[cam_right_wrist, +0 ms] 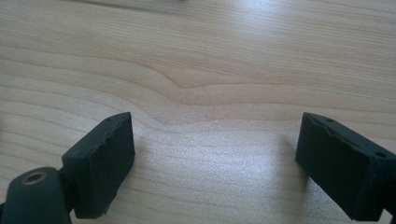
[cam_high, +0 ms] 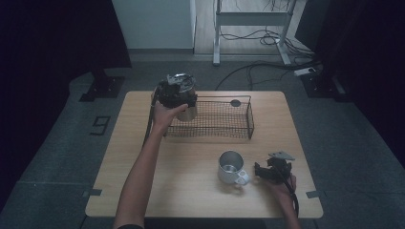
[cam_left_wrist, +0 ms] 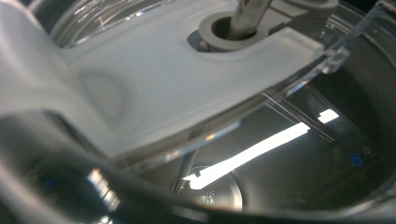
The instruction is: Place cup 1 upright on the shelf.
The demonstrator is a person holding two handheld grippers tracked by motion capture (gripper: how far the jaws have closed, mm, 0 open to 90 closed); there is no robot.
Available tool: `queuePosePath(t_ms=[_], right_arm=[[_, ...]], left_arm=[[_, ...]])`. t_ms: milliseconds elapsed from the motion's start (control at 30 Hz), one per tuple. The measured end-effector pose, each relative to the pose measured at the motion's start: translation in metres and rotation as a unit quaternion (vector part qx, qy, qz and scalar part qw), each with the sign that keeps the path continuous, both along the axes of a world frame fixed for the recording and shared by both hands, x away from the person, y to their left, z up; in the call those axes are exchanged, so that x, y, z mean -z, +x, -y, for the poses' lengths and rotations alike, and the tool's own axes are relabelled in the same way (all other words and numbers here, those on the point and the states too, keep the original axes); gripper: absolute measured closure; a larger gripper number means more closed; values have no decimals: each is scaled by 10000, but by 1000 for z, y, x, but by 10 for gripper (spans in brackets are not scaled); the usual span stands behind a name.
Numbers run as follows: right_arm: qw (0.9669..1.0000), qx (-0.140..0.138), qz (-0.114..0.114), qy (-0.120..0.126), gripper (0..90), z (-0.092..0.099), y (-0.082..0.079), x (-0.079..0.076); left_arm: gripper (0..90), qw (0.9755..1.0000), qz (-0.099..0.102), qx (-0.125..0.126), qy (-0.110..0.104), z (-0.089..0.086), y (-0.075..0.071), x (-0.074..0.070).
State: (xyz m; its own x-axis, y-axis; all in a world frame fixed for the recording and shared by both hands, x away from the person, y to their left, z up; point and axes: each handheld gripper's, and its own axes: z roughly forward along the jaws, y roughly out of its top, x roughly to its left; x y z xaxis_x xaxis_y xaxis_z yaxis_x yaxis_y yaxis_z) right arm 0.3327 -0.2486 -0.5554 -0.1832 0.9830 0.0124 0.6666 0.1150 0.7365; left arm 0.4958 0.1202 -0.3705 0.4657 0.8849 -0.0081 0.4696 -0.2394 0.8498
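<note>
Steel cup [cam_high: 187, 110] half-hidden by left gripper [cam_high: 177, 93].

Wire basket [cam_high: 224, 125] sits at bench [cam_high: 191, 191] rear centre; jar [cam_high: 184, 95] over basket's left end; cup [cam_high: 231, 167] in front, right gripper [cam_high: 258, 171] just beside it.

Small dark disc [cam_high: 235, 103] on basket's far rim; cables [cam_high: 258, 38] on floor

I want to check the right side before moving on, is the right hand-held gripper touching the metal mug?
Apart. The high view shows bare table between the right hand-held gripper and the metal mug; the right gripper view shows only wood between its open jaws.
</note>
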Motion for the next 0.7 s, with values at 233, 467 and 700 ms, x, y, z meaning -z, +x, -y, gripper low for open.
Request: queuePosePath(t_ms=[233,467,700], right_arm=[[10000,-1,-1,2,112,0,0,0],[10000,-2,0,0,112,0,0,0],[10000,-2,0,1,112,0,0,0]], left_arm=[[41,10000,-17,-38,7,2,5,5],[41,10000,-5,-77,-15,5,10,9],[41,9999,-23,-147,2,6,15,15]])
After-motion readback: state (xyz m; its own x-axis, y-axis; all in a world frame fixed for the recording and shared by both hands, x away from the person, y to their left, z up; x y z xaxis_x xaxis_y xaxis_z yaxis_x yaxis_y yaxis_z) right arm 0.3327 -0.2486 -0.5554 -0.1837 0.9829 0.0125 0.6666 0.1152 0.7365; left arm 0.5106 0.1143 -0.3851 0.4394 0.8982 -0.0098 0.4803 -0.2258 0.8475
